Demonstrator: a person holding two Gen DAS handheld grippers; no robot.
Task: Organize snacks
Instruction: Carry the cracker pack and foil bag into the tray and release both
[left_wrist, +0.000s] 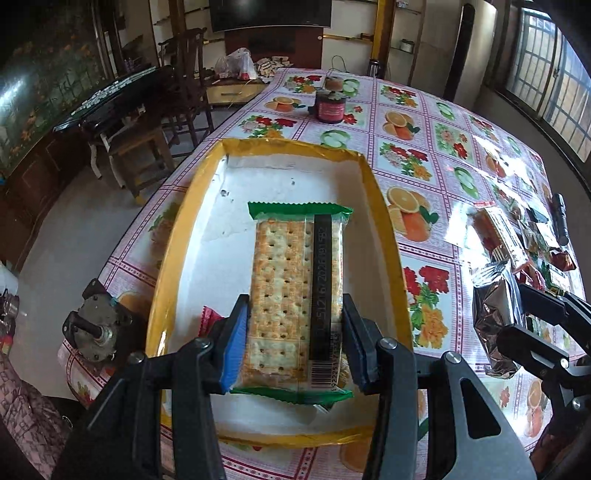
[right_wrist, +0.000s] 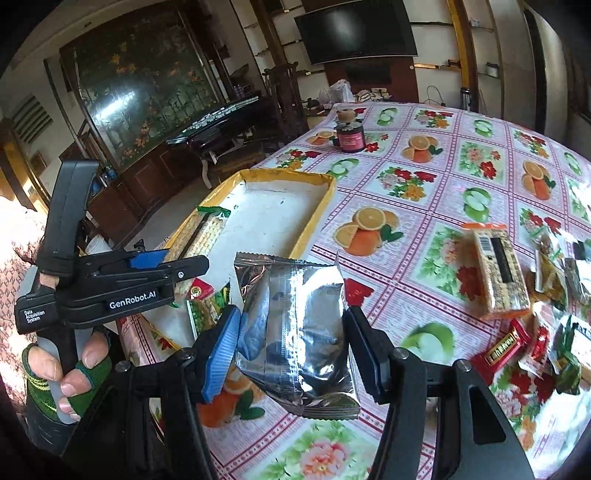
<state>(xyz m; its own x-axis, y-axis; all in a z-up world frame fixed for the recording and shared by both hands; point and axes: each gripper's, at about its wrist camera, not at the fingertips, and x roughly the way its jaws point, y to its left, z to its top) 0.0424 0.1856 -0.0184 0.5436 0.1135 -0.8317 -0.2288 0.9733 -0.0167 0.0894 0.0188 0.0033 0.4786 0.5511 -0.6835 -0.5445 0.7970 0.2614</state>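
Note:
My left gripper (left_wrist: 293, 343) is shut on a green-edged cracker pack (left_wrist: 295, 280) and holds it over the white inside of a yellow-rimmed box (left_wrist: 384, 206). A small red packet (left_wrist: 209, 316) lies in the box beside the left finger. My right gripper (right_wrist: 291, 350) is shut on a silver foil snack bag (right_wrist: 299, 332), held above the tablecloth just right of the box (right_wrist: 317, 210). The foil bag also shows in the left wrist view (left_wrist: 495, 325). The left gripper (right_wrist: 173, 266) and cracker pack (right_wrist: 207, 232) show in the right wrist view.
A pile of loose snacks lies at the table's right side, with an orange-edged cracker pack (right_wrist: 498, 273) and a red bar (right_wrist: 502, 349). A dark jar (right_wrist: 350, 137) stands at the far end of the table. A small motor (left_wrist: 96, 328) sits left of the box.

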